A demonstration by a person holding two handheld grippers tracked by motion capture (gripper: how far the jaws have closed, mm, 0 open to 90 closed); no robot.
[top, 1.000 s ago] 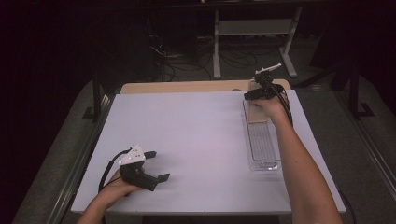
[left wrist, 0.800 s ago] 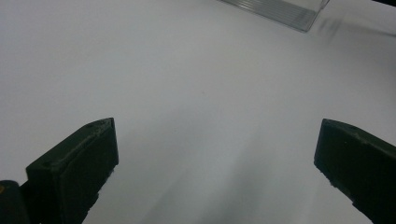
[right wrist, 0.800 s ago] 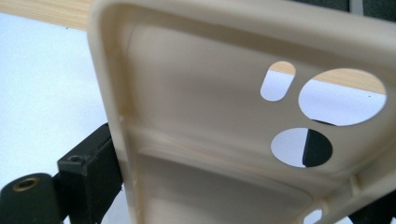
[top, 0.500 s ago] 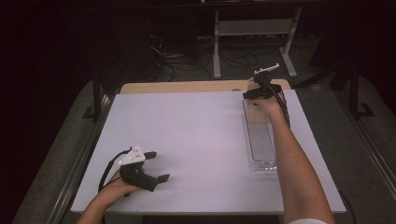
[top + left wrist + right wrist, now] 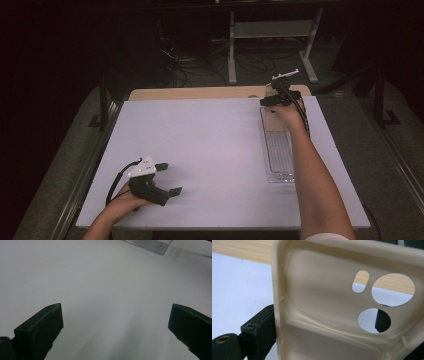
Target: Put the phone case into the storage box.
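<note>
Your right gripper [image 5: 267, 101] clamps a cream phone case [image 5: 342, 305] at the far end of the clear tray [image 5: 280, 155]. Its own view reveals 3 camera cutouts; the high view blurs the case. Your left gripper [image 5: 167, 179] rests spread wide and empty on the white table [image 5: 210, 150], tray corner cut off.

In the right gripper view the cream plastic phone case with round camera cut-outs [image 5: 324, 305] runs off the top, right and bottom edges, and it hides most of the right claw [image 5: 322, 330]: one black jaw shows at its left, the other only through a cut-out. In the left gripper view the clear ribbed plastic tray [image 5: 150, 243] is cut off by the top edge.
</note>
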